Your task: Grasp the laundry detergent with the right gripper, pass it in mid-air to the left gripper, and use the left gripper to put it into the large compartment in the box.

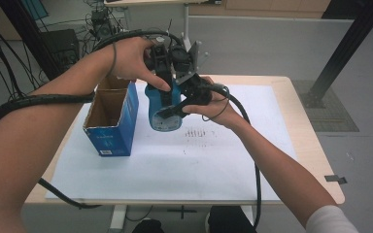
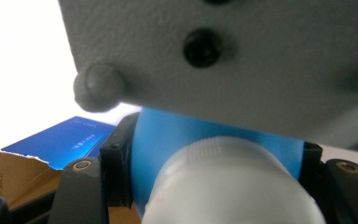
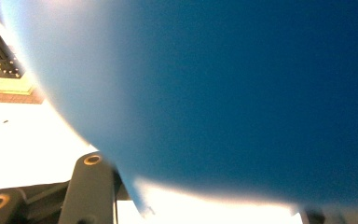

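A: High view first. Blue bottle (image 1: 164,109) is held up off the bench (image 1: 311,141), above the white paper sheet (image 1: 175,160), just right of the open blue carton (image 1: 111,121). Both grippers are on it.

B: Which one holds where?

A: Left gripper (image 1: 164,73) comes from above w/ the person's left hand (image 1: 133,60) and clamps the upper part. Right gripper (image 1: 175,109) comes from the right side w/ the right hand (image 1: 216,104) and has the lower body.

B: Jaws?

A: Left gripper view: black jaws sit tight on both sides of the blue bottle (image 2: 168,140), white ribbed cap (image 2: 228,186) pointing at the camera. So closed on it, narrow. Grey plate (image 2: 242,60) of the other gripper sits right in front, blurred.

B: And the right one?

A: Right gripper view is nearly all blue bottle (image 3: 223,93) wall, v. close and out of focus. One jaw edge is up against it at bottom left; other side is hard to make out. Reads as clamped on the bottle too.

B: Carton?

A: Standing on the paper, top flaps open, brown inside. Its torn edge (image 2: 28,158) shows in the left gripper view, below the bottle. Can't tell if anything's inside.
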